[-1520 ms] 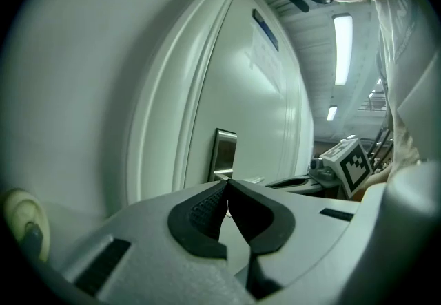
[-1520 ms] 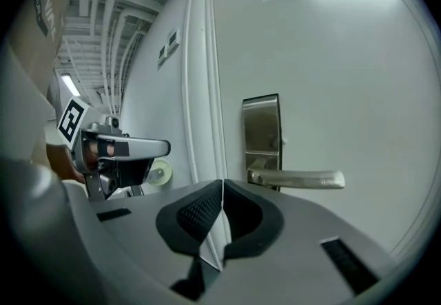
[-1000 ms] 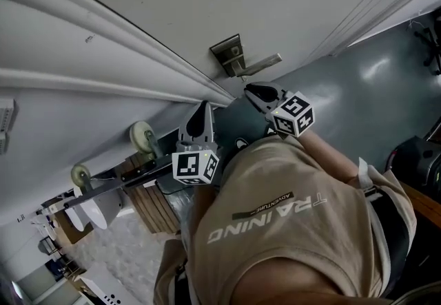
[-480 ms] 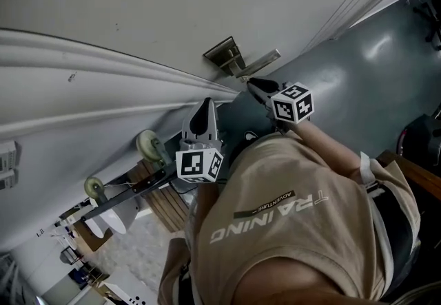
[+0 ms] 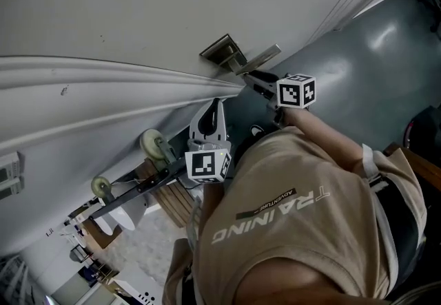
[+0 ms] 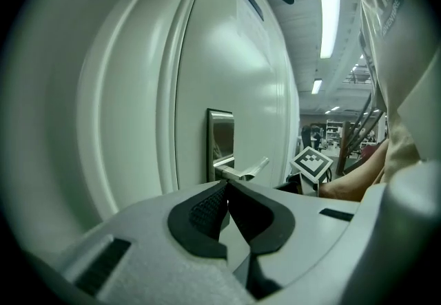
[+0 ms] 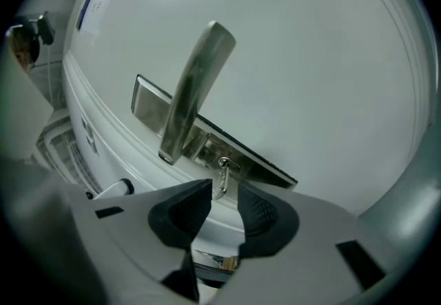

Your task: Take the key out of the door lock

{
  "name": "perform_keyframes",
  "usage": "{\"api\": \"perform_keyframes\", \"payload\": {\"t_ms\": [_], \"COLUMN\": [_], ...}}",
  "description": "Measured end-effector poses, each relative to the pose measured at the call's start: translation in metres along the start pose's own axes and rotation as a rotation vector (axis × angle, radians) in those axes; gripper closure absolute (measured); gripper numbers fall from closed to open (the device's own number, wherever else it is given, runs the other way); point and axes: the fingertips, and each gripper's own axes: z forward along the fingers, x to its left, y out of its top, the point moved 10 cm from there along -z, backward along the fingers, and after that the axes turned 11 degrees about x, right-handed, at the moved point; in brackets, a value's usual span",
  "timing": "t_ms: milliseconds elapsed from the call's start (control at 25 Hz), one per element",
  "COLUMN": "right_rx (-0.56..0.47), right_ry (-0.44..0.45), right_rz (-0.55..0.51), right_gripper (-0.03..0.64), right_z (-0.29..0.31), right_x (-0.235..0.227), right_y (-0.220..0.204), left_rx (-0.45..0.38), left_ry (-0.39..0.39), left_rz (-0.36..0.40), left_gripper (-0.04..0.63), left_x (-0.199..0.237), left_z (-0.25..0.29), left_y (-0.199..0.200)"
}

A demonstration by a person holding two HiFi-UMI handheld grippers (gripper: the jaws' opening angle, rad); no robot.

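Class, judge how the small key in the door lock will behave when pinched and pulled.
The key looks like thin, shiny metal: probably stiff and light, but slippery. It is small, so the right gripper has little to pinch; it could slip.

The white door carries a metal lock plate; a lever handle and a key stick out of the plate

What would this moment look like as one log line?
right gripper: open, at key | key: in lock | left gripper: shut, idle
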Motion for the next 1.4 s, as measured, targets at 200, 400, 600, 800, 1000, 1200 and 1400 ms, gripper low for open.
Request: {"api": "perform_keyframes", "payload": {"t_ms": [200,400,600,800,1000,1200,1400], "right_rx": [0.029,-0.017,-0.023,-0.032,0.004,-0.005,-0.016], "right_ry": [0.096,0.191,0.220,0.261,0.266,0.277,0.268], "right_rz": [0.136,0.351,0.409,0.433,0.426,0.421,0.434], "right_gripper": [0.532,0.578,0.581,0.586,0.588,0.589,0.589], "right_z": [0.011,0.021,0.025,0.027,0.027,0.026,0.027], "right_x": [-0.002,-0.010,-0.010,-0.015,-0.014,-0.016,-0.012], "right_y": [0.002,0.001,-0.001,0.001,0.004,0.002,0.000], "left_rx": [-0.019,-0.013,0.013,0.009,0.007,-0.005,0.002], "left_ry": [0.012,0.060,0.103,0.123,0.143,0.133,0.116], "left_rz": [-0.040,-0.067,-0.089,-0.118,-0.127,-0.132,-0.151], "left_gripper": [0.589,0.589,0.589,0.589,0.589,0.589,0.589], "left_x": [-0.002,-0.001,-0.002,-0.009,-0.014,-0.019,-0.017], "left_z": [-0.003,-0.011,-0.017,-0.012,-0.013,-0.005,0.002], "left_y": [0.003,0.000,-0.005,-0.007,-0.006,-0.010,-0.012]}}
